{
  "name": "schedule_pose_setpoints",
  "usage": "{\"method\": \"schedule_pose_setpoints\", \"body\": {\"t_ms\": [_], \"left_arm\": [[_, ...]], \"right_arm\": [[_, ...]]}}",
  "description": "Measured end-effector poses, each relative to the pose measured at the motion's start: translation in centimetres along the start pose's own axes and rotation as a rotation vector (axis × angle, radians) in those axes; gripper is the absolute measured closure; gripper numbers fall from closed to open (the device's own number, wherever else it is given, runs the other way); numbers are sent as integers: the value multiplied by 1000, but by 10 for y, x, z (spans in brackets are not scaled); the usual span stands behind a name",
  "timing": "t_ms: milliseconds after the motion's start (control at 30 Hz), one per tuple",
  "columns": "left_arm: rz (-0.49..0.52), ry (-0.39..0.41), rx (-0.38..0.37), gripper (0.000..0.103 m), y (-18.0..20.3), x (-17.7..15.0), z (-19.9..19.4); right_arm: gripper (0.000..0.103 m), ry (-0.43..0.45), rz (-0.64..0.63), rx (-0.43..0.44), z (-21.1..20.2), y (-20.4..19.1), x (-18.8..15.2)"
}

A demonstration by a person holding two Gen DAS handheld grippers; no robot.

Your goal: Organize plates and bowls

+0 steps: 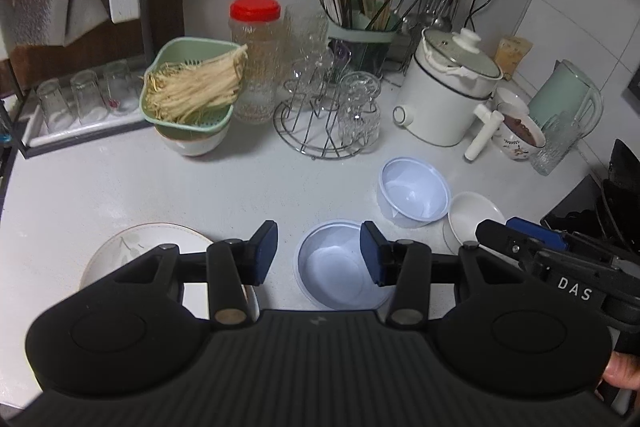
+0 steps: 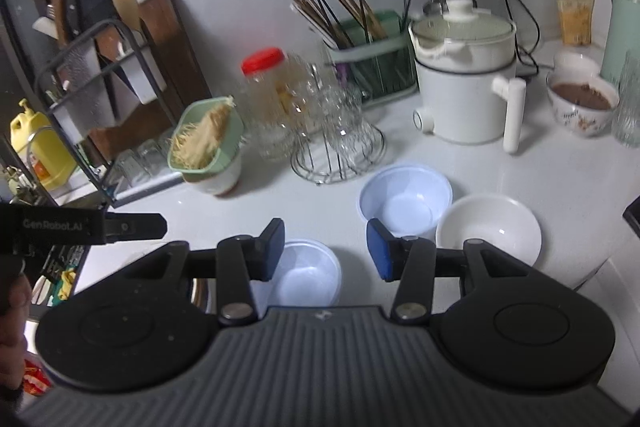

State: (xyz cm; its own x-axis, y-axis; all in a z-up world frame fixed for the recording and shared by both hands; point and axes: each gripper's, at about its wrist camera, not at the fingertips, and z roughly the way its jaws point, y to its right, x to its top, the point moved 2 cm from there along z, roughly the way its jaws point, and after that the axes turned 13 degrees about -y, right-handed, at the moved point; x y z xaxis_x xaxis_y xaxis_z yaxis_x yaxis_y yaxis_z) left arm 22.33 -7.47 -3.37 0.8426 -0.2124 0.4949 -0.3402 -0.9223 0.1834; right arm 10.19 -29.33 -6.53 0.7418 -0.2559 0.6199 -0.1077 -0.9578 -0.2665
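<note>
Two grippers hang above the white countertop (image 1: 120, 187), each with its jaws parted and nothing between the pads: the left gripper (image 1: 319, 253) over a clear plastic bowl (image 1: 340, 267), the right gripper (image 2: 326, 249) over the same bowl's rim (it shows at the lower centre of both wrist views). Nearest on the left lies a flower-printed plate (image 1: 132, 247), partly hidden under the left gripper's body. A little further off stands a second clear plastic bowl (image 1: 414, 191), touching or just beside a white ceramic bowl (image 2: 488, 227) to its right; the three bowls sit apart rather than nested, so stacking looks still undone. Beyond them a wire glass rack (image 1: 320, 123) holds upturned glasses to drain, and a green colander (image 1: 188, 87) of bean sprouts rests on a white bowl, likely to catch drips. Against the wall stand a red-lidded jar (image 1: 254, 59), a chopstick holder (image 1: 360, 39) and a white electric pot (image 1: 448, 95).
</note>
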Motion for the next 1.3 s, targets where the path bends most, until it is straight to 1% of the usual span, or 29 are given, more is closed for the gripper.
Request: {"method": "schedule_pose_setpoints", "body": {"t_ms": [67,167,333,433,567,733,1000,1300], "left_arm": [[-7,23,-21,52,0,-7,-11],[-20,50,-18,51,-2,-19,-24],[-20,39,-39,51,-3,-35,-31],[-15,32,-39,51,-2,-41,-32],[-5,33,-38,51,-2,-46,-35],[7,17,-47,51,1,-48,-31],[59,1,-85,51,18,-47,-23],[120,-54,-114,48,35,-42,-2]], "right_arm": [[55,9,-4,2,-5,-5,-3],[55,11,-5,19,-11,-11,-9],[55,22,8,32,-22,-19,-20],[55,27,-15,23,-26,-25,-27],[55,33,-17,14,-30,-26,-33],[55,46,-13,-9,-37,-24,-38],[55,70,18,-60,-49,-10,-45],[55,66,83,-118,-51,8,-54]]}}
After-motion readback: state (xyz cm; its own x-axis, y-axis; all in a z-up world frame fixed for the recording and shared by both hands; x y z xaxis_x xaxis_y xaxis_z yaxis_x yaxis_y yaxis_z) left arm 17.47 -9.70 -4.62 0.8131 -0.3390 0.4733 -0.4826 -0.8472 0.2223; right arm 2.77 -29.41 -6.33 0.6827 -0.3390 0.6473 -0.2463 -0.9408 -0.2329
